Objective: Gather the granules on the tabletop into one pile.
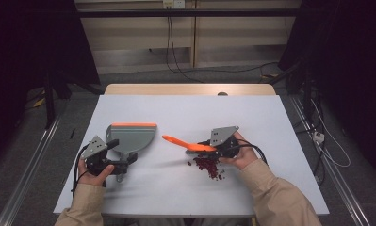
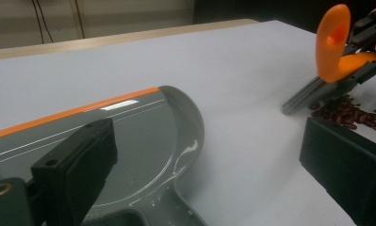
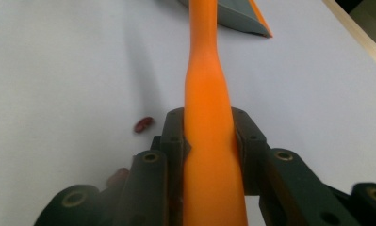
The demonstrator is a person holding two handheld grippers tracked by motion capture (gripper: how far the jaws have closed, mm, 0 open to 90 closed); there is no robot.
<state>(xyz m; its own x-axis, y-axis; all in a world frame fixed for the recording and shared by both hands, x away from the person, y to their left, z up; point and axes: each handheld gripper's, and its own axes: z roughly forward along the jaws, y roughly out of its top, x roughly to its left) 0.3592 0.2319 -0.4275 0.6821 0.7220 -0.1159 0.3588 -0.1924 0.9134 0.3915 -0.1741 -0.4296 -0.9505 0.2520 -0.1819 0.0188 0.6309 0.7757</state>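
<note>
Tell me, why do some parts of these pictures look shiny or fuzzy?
In the left gripper view, the grey dustpan shows a white streak of glare, and the near black pads look soft. In the right gripper view, the orange brush handle is blurry up close. The high view is dark beyond the table.

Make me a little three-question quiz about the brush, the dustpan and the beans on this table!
1. True or false: the right gripper is shut on the orange brush.
2. The red beans lie: A) in the grey dustpan, B) on the table, C) on the floor.
3. Fill in: the left gripper is at the dustpan's ____.
Key: 1 true; 2 B; 3 handle.
</note>
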